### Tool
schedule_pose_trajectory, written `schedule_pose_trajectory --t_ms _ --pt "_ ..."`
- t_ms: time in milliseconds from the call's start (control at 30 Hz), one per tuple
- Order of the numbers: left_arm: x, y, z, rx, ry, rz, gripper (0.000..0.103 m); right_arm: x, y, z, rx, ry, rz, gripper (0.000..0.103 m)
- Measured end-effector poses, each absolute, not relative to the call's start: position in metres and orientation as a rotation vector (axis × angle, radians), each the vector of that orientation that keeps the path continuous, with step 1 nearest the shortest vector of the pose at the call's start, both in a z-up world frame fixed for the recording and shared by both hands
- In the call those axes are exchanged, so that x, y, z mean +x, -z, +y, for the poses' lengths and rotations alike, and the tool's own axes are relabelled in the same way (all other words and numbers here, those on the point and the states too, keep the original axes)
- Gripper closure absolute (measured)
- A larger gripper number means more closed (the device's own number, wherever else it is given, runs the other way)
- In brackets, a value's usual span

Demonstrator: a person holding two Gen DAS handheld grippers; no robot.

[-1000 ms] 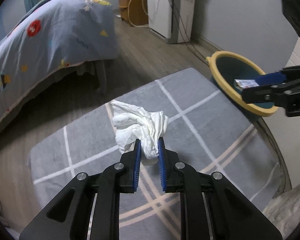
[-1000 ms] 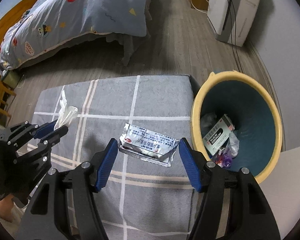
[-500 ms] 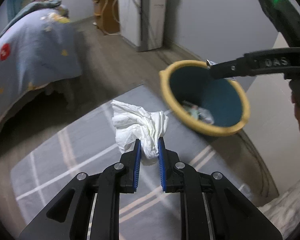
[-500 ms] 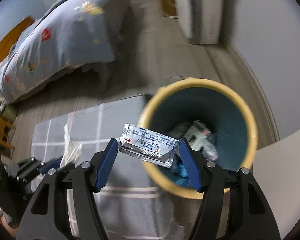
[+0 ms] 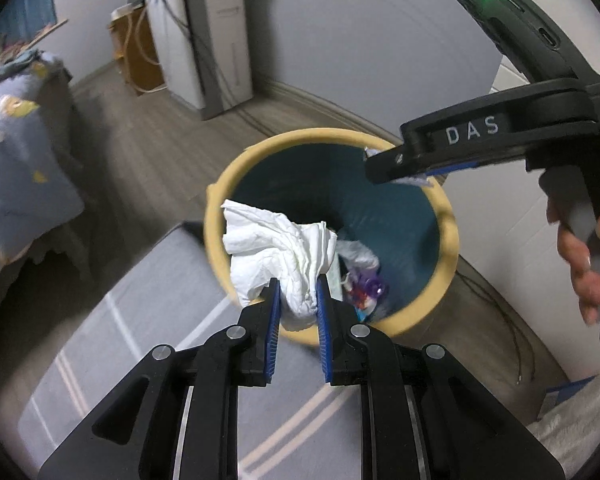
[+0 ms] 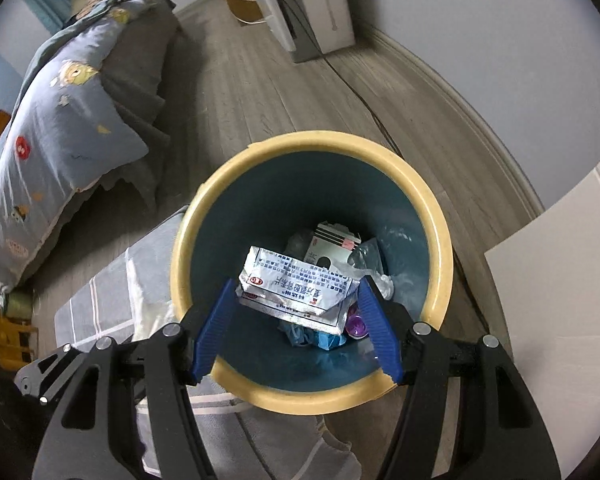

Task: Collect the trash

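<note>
My left gripper is shut on a crumpled white tissue, held over the near rim of a round bin with a yellow rim and a teal inside. My right gripper is shut on a flat silver foil packet with blue print, held right above the bin. In the left wrist view the right gripper's side reaches over the bin's far rim, with a hand on its handle. Several pieces of trash lie at the bin's bottom.
A grey rug with pale stripes lies beside the bin on a wooden floor. A bed with a blue patterned cover stands to the left. A white appliance with cables stands by the grey wall. A white panel is at the right.
Both grippers have swung from over the rug toward the bin, each keeping its load. The packet now hangs over the bin's opening and the tissue over its near rim.
</note>
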State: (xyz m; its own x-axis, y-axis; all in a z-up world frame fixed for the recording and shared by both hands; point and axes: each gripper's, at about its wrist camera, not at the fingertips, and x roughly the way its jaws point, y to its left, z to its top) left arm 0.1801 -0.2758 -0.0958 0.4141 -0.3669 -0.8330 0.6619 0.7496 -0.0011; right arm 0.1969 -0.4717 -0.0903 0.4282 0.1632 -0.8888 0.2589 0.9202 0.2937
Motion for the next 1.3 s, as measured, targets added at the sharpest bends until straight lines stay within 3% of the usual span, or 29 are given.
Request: schedule_pose_trajectory --t_ms 367,433,500,567,700,800,933,1067,1300 --pt "0.203 0.118 -0.306 0.386 0.649 0.937 0.077 0.197 0.098 -0.492 0.551 0.092 1.115 0.040" --pt "0.208 0.120 -0.307 0.392 0.646 0.942 0.069 0.196 0.101 -0.496 0.572 0.097 1.110 0.040" --pt "0.209 0.121 -0.307 0.402 0.640 0.931 0.046 0.198 0.102 -0.498 0.582 0.098 1.106 0.040" --pt "0.210 0.120 -0.304 0.398 0.633 0.912 0.035 0.199 0.103 -0.498 0.589 0.103 1.100 0.040" --pt "0.212 0.124 -0.298 0.375 0.632 0.918 0.028 0.203 0.106 -0.498 0.594 0.114 1.097 0.039" --pt "0.211 0.127 -0.294 0.365 0.626 0.921 0.025 0.206 0.107 -0.496 0.596 0.121 1.095 0.027" --pt "0.210 0.126 -0.289 0.350 0.619 0.914 0.016 0.207 0.105 -0.494 0.581 0.130 1.085 0.023" --pt "0.209 0.122 -0.285 0.329 0.606 0.900 0.009 0.204 0.101 -0.495 0.579 0.147 1.085 0.009" --pt "0.198 0.109 -0.274 0.334 0.593 0.895 0.007 0.188 0.085 -0.500 0.574 0.170 1.058 0.006"
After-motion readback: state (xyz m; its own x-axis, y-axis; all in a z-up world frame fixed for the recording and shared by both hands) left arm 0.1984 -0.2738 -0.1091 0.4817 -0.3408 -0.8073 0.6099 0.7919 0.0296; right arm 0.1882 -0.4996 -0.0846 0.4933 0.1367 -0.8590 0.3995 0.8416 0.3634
